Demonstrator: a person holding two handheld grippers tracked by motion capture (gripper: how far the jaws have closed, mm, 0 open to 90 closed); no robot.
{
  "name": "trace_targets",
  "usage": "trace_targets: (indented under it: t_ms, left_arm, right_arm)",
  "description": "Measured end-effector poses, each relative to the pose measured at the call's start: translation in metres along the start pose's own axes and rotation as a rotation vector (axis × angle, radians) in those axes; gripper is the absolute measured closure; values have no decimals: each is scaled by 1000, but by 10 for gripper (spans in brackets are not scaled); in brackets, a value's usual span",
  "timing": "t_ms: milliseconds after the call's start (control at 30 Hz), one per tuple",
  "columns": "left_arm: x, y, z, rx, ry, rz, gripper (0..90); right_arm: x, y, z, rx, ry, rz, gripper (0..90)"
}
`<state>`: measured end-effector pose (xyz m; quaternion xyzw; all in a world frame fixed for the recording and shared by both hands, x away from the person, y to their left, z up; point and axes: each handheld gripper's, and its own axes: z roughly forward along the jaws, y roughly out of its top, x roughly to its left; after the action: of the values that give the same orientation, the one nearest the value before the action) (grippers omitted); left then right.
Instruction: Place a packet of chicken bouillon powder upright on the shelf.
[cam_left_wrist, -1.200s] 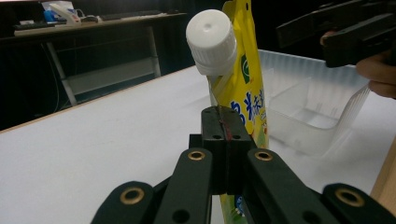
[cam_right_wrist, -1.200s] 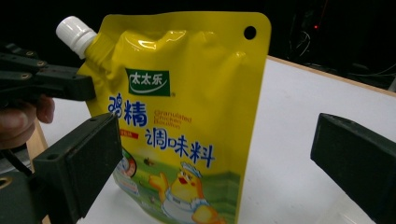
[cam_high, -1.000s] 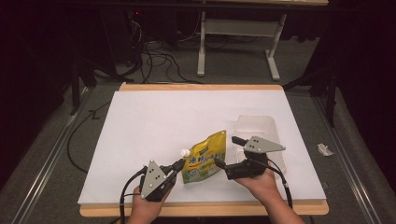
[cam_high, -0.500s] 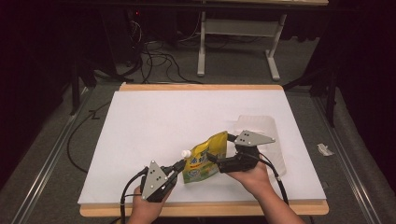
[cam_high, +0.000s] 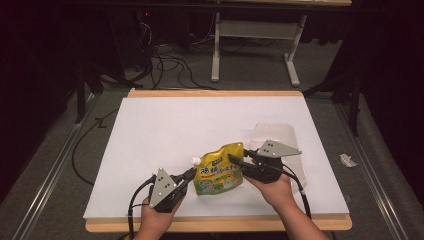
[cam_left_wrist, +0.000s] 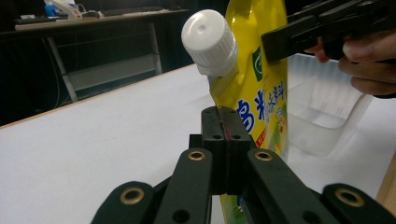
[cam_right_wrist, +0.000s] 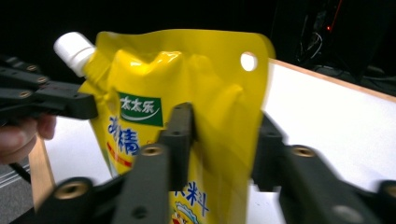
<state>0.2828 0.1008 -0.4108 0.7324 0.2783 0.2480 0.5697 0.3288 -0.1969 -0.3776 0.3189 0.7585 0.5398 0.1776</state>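
A yellow spouted pouch (cam_high: 220, 172) with a white screw cap (cam_high: 195, 160) stands on the white table (cam_high: 200, 120) near its front edge. My left gripper (cam_high: 190, 174) is shut on the pouch's lower left seam; in the left gripper view its jaws (cam_left_wrist: 225, 126) meet just below the cap (cam_left_wrist: 210, 39). My right gripper (cam_high: 235, 160) has just been closing from the right. In the right gripper view its two jaws (cam_right_wrist: 224, 126) squeeze the dented right half of the pouch (cam_right_wrist: 187, 70). The left gripper (cam_right_wrist: 84, 106) shows at that view's left.
A clear plastic container (cam_high: 275, 135) lies on the table just behind the right gripper, also seen behind the pouch (cam_left_wrist: 327, 116). Beyond the table stand a desk frame (cam_high: 250, 30) and floor cables (cam_high: 165, 55). A small scrap (cam_high: 346, 160) lies on the floor at right.
The right gripper's jaws, open beside the pouch a second ago, have shifted slightly left and closed on its right side. The left gripper and its hold have stayed put.
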Motion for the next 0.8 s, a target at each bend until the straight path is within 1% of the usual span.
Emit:
trace_targets:
  t_ms: [33,67,100,133,200,233,333,433,500,600,633,733,800]
  left_arm:
    - [0,0,1,1,-3,-1,900]
    - [1,1,1,2,2,0,900]
    - [1,1,2,0,4,-2,900]
    - [2,1,3,-1,4,-6,900]
    - [4,1,4,-2,6,-12,900]
    - [5,1,4,-4,6,-15,900]
    - [7,4,6,-16,13,-19,900]
    - [11,6,9,-29,20,-24,900]
    - [13,7,11,-33,25,-26,900]
    - [17,9,15,-33,38,-30,900]
    - [18,9,19,-30,45,-30,900]
    - [19,10,23,-28,49,-29,900]
    - [19,10,25,-27,52,-30,900]
  right_arm:
    - [0,0,0,0,0,0,703]
    - [1,-1,-3,-8,3,-21,766]
    - [1,-1,-3,-8,3,-21,766]
    - [3,-1,-5,-12,0,-22,800]
    - [5,-1,-9,-25,2,-40,861]
    - [8,0,-12,-36,1,-62,900]
    - [12,0,-14,-49,0,-74,900]
    - [18,-1,-21,-80,19,-85,900]
    - [19,-1,-22,-86,21,-85,900]
    - [25,-3,-26,-86,33,-94,900]
    - [30,-6,-27,-89,42,-105,900]
    - [33,-8,-28,-91,50,-99,900]
    - [35,-10,-28,-103,58,-108,900]
